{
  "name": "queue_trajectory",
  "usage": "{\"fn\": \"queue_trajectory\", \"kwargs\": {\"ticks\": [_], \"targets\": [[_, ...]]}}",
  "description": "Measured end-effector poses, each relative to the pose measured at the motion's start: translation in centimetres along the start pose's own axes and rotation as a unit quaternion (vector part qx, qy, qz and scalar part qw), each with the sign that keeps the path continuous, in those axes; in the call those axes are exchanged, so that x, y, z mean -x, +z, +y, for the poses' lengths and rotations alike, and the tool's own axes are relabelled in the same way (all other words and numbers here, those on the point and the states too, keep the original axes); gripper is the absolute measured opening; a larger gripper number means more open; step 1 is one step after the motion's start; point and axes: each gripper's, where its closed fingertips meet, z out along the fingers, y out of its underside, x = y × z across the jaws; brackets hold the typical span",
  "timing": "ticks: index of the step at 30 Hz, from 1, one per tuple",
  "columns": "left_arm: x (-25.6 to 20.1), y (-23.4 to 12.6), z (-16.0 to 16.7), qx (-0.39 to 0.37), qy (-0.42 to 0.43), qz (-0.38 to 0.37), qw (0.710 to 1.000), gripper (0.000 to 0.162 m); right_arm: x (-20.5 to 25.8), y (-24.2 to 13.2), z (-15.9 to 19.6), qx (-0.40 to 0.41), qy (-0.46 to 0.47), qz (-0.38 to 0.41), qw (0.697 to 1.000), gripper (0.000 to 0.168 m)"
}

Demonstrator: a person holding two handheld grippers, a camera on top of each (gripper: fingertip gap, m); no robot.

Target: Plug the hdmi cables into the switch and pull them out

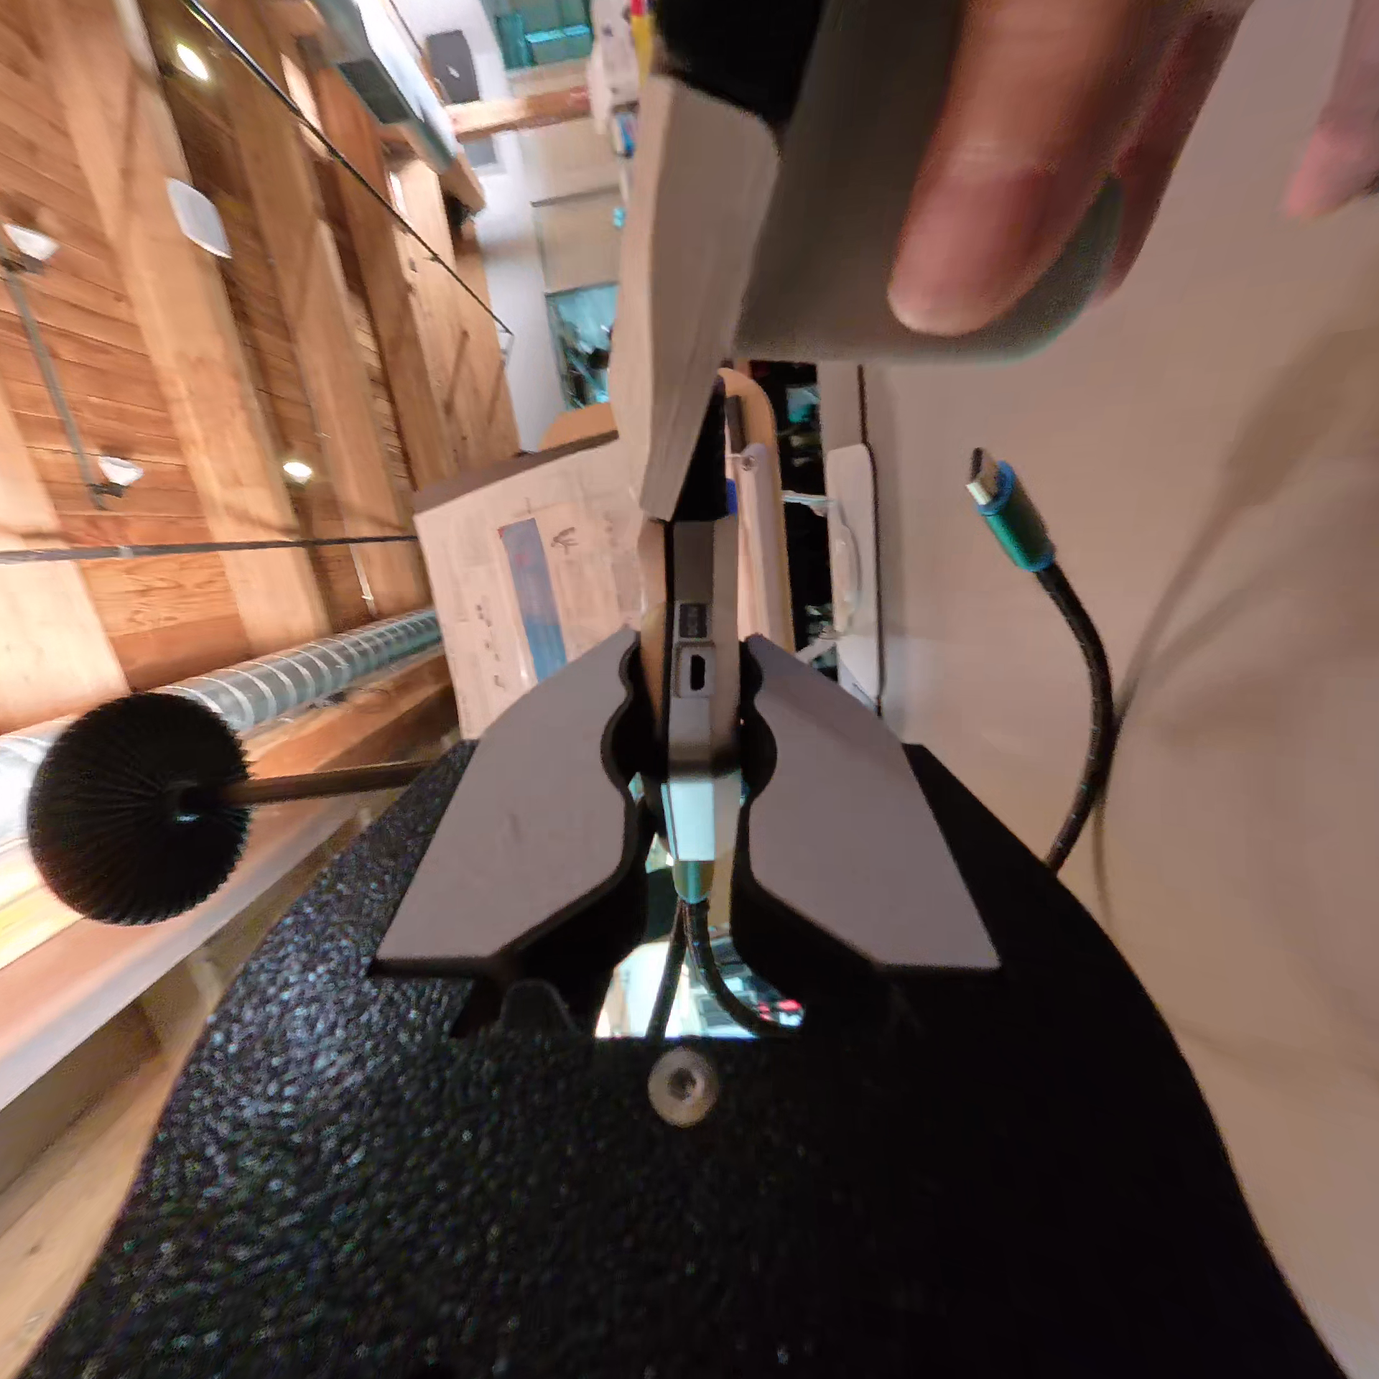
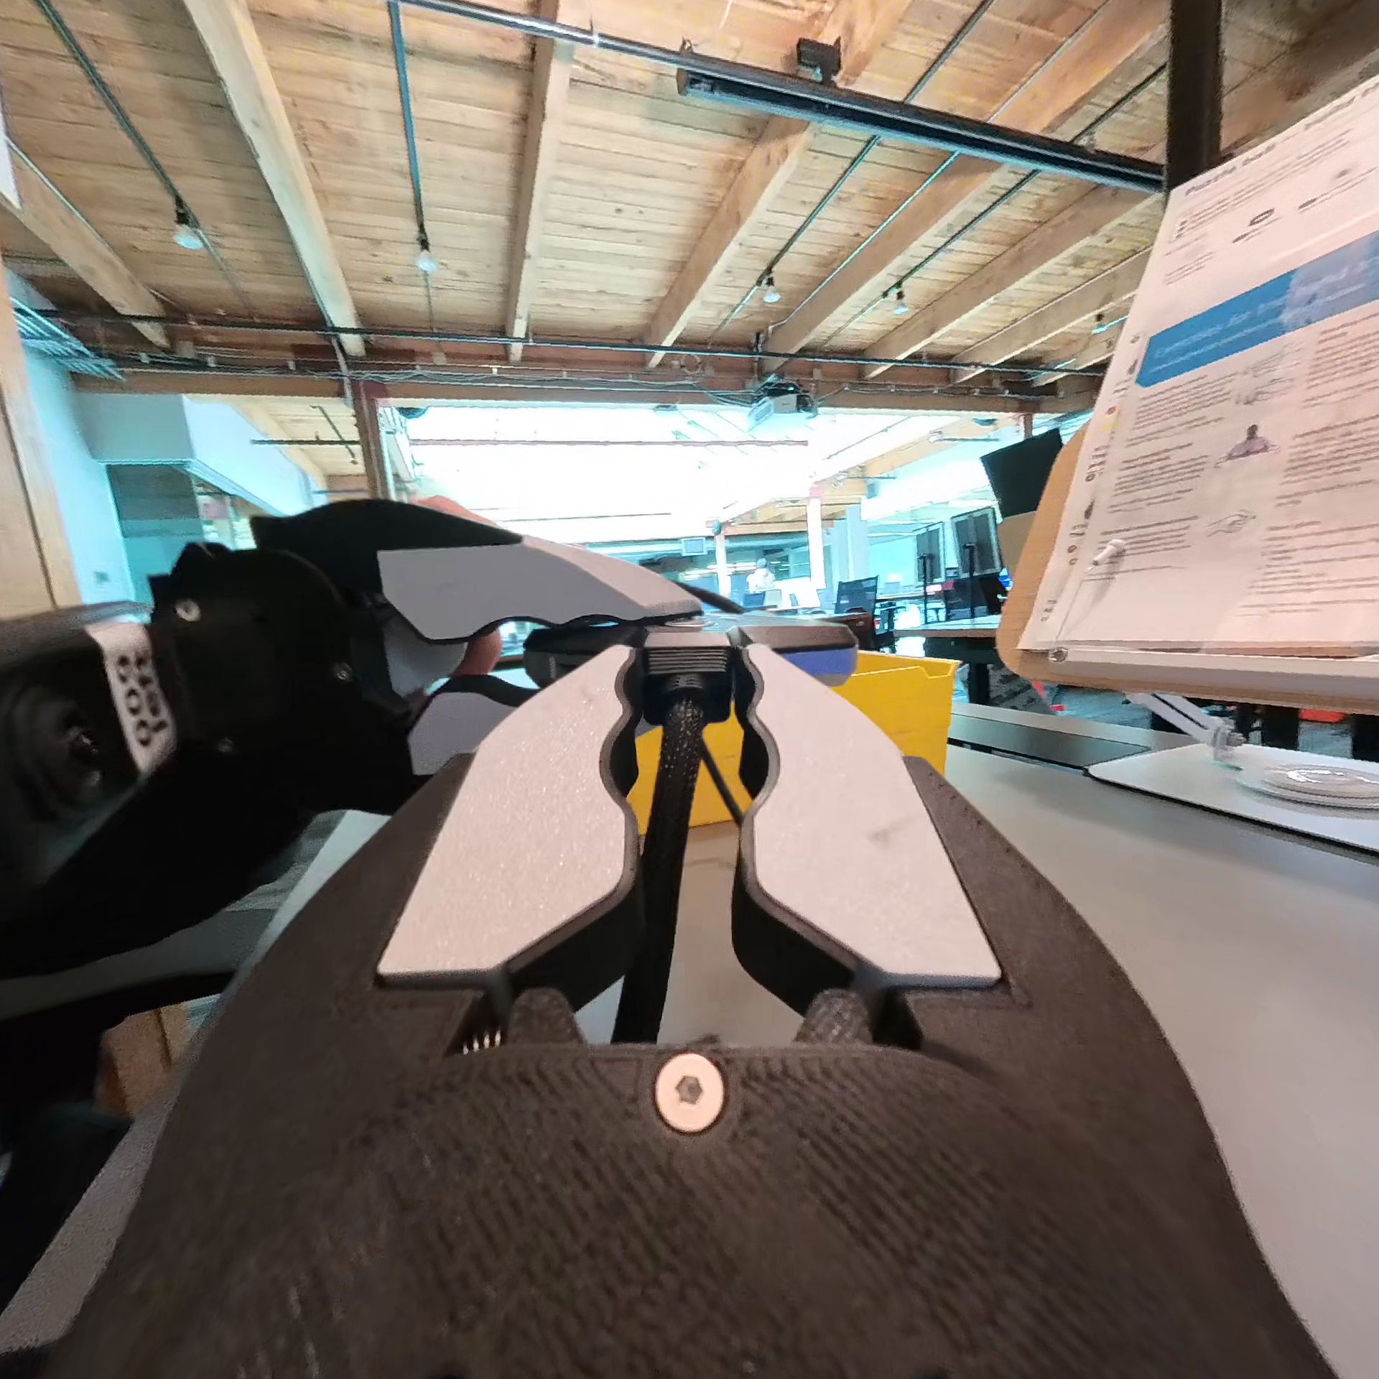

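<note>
The grey switch (image 1: pixel 698 694) is clamped edge-on between the left gripper (image 1: pixel 690 716) jaws. The black HDMI plug (image 2: pixel 685 660) is gripped at the right gripper (image 2: pixel 686 671) jaw tips, against the switch at 12 o'clock. A loose teal-tipped cable (image 1: pixel 1007 515) is seen at 2 o'clock.

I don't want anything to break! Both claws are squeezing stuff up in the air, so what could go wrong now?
1. The left claw pinches the thin grey switch only near one end, so pushing or pulling the plug might twist it loose.
2. The right claw grips the black plug at the switch's edge; a crooked push or pull could strain the port.
3. The loose blue-tipped cable lying on the table might snag.
</note>
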Motion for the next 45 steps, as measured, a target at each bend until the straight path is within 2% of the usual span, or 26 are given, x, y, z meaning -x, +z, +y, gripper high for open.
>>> {"fn": "queue_trajectory", "kwargs": {"ticks": [5, 7, 10, 17, 20, 23, 26, 29, 30, 33, 36, 39, 45], "targets": [[0.5, 0.0, 0.1, 0.018, -0.010, 0.008, 1.000, 0.021, 0.0, 0.1, -0.3, -0.010, 0.016, 0.001, 1.000, 0.022], [0.7, 0.0, 0.2, 0.022, -0.012, 0.000, 1.000, 0.021, -0.3, 0.1, -0.1, -0.008, 0.023, 0.010, 1.000, 0.029], [0.8, 0.0, 0.2, 0.018, -0.009, 0.002, 1.000, 0.021, 0.0, 0.1, -0.1, -0.005, 0.017, 0.001, 1.000, 0.022], [0.6, -0.1, 0.2, 0.017, -0.012, 0.009, 1.000, 0.021, 0.1, 0.1, 0.0, 0.021, 0.010, 0.004, 1.000, 0.022], [0.7, -0.1, 0.2, 0.013, -0.043, 0.014, 0.999, 0.024, 0.0, 0.2, 0.1, 0.023, 0.026, 0.006, 0.999, 0.023], [1.0, -1.0, -0.3, -0.021, -0.137, 0.051, 0.989, 0.033, -0.6, -0.1, 0.0, 0.019, 0.041, 0.017, 0.999, 0.023], [2.8, -4.0, -1.7, -0.104, -0.279, 0.140, 0.944, 0.042, -1.3, -0.8, -0.3, 0.011, 0.047, 0.023, 0.999, 0.023], [7.6, -7.0, -1.3, -0.191, -0.400, 0.220, 0.869, 0.032, -1.3, -1.3, -1.1, -0.011, 0.060, 0.000, 0.998, 0.023], [8.7, -7.2, -0.3, -0.197, -0.415, 0.242, 0.855, 0.030, -1.0, -1.4, -1.4, -0.019, 0.062, -0.012, 0.998, 0.023], [9.3, -5.8, 3.2, -0.188, -0.398, 0.306, 0.844, 0.031, 0.0, -1.6, -1.9, -0.031, 0.065, -0.053, 0.996, 0.023], [6.7, -4.6, 5.3, -0.168, -0.369, 0.397, 0.824, 0.030, 1.4, -1.5, -2.3, -0.043, 0.063, -0.094, 0.993, 0.023], [4.1, -4.3, 5.4, -0.158, -0.358, 0.468, 0.792, 0.032, 2.4, -1.4, -2.2, -0.042, 0.050, -0.122, 0.990, 0.023], [1.4, -4.7, 4.2, -0.166, -0.350, 0.556, 0.735, 0.026, 3.9, -1.2, -2.1, -0.038, 0.044, -0.162, 0.985, 0.023]]}}
